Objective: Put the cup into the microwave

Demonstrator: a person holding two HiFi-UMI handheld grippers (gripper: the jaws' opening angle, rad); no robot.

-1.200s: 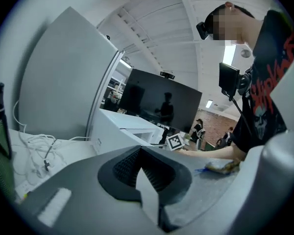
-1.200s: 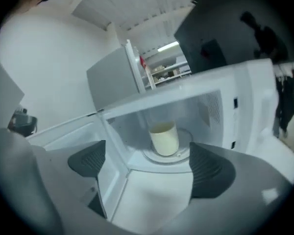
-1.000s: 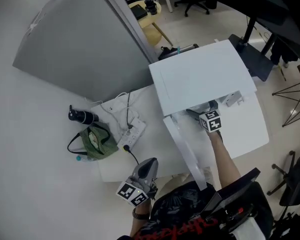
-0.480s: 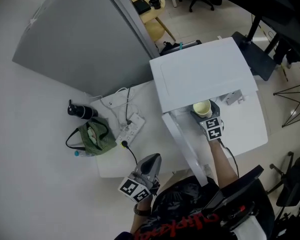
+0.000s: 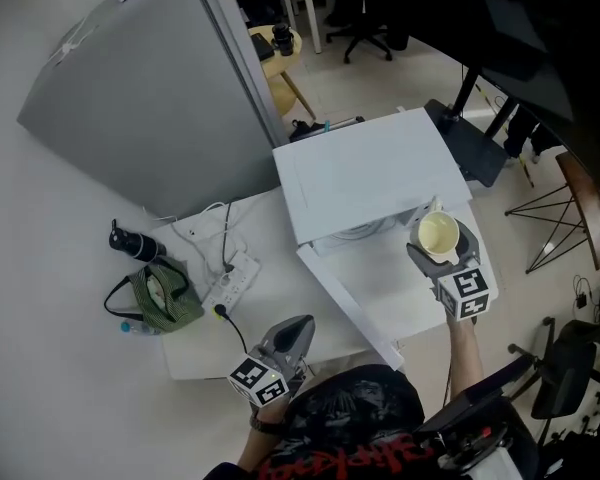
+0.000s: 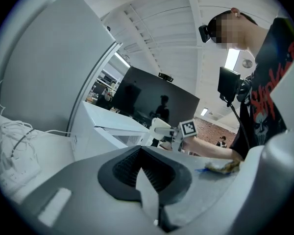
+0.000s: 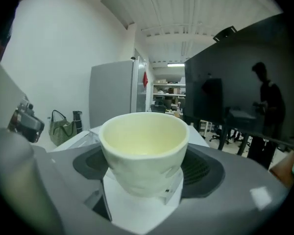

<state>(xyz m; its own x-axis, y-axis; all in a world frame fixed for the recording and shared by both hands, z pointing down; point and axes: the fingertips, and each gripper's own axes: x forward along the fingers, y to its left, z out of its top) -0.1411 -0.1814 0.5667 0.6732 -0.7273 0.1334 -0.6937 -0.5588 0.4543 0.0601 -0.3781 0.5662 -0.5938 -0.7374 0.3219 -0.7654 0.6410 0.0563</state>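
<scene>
1. While our right gripper [image 5: 442, 256] grips the cup [image 5: 438, 234] low on its wall, the cup stands upright and empty at right centre of the head view. It is outside the microwave [image 5: 365, 168] and appears over the right end of the lowered door [image 5: 385, 293].
2. Its jaws have just been closing with the cup between them. In the right gripper view we see both pads pressed against the cup.
3. Our left gripper [image 5: 298, 330] is at bottom centre, jaws together with nothing between them, by the near edge of the table [image 5: 280, 268].
4. At left on the table we see a green bag [image 5: 158, 300], a dark bottle [image 5: 130, 241] above it and a power strip [image 5: 232, 276] to the right.
5. A grey cabinet [image 5: 130, 98] fills the upper left.
</scene>
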